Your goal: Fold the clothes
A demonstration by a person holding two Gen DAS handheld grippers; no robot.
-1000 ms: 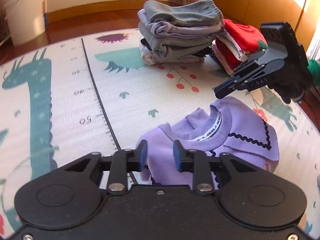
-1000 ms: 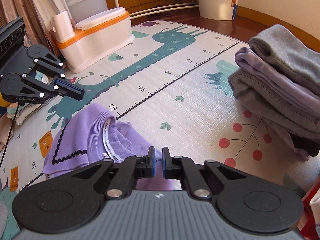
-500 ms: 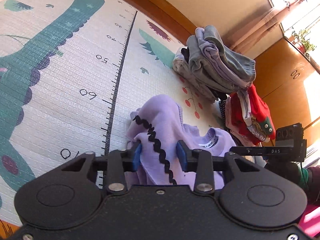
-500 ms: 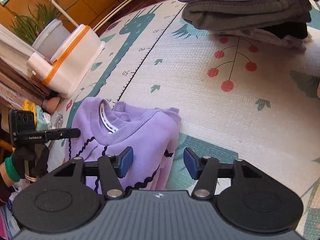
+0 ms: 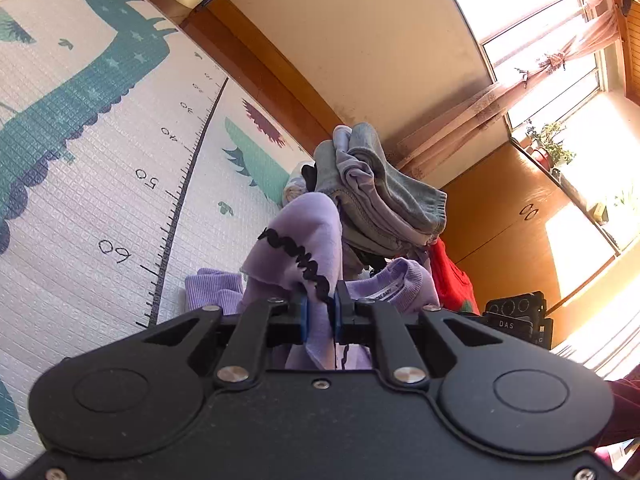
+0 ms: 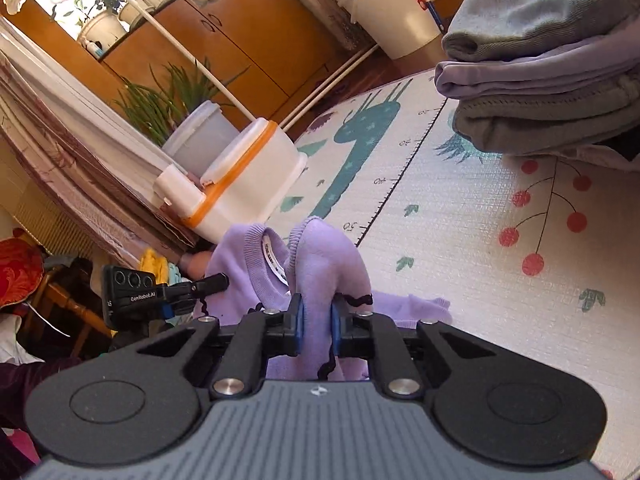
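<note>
sunlit window point(image 5: 536, 36) with pink curtain point(image 5: 492, 104), orange wood cabinets point(image 6: 224, 40), dinosaur play mat point(image 5: 100, 168) on the floor.

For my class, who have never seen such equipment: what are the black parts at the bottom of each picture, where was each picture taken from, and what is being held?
Each black part is a hand-held claw with a camera looking along its two fingers. One picture comes from the left claw, the other from the right claw. Both are shut on the same purple sweater, which is lifted at those two spots. Below lies a play mat, with a stack of folded clothes on it.
</note>
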